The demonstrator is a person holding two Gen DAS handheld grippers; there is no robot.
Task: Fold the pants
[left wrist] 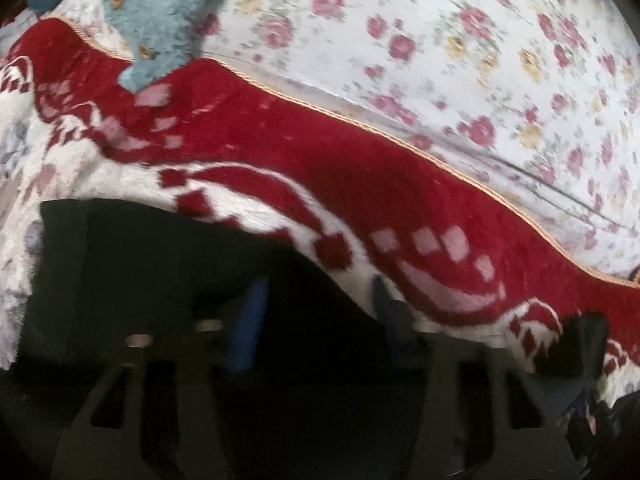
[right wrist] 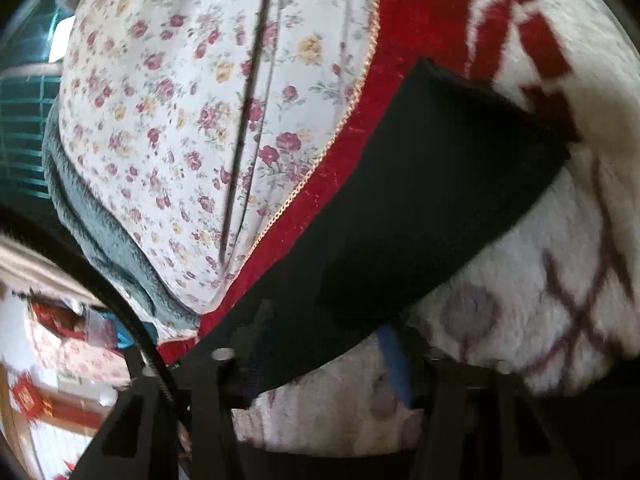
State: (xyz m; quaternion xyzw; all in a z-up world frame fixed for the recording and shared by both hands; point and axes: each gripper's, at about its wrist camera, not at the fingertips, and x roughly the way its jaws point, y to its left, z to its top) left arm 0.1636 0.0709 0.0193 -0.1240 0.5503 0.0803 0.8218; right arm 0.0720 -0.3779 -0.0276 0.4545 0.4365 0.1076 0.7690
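The black pants (left wrist: 140,264) lie on a red and white fleece blanket (left wrist: 360,184). In the left wrist view my left gripper (left wrist: 316,312) is down on their edge, and dark cloth fills the gap between its blue pads (left wrist: 248,320). In the right wrist view the pants (right wrist: 420,180) run as a flat black strip up and to the right from my right gripper (right wrist: 326,352). Their lower edge passes between its blue pads (right wrist: 394,360), which are closed in on the cloth.
A floral sheet (left wrist: 440,60) covers the bed beyond the blanket's gold-trimmed edge. A fluffy teal garment (left wrist: 160,12) lies at the top left, seen as grey-teal fleece (right wrist: 100,232) in the right wrist view. The bed's edge and the room show at lower left (right wrist: 60,360).
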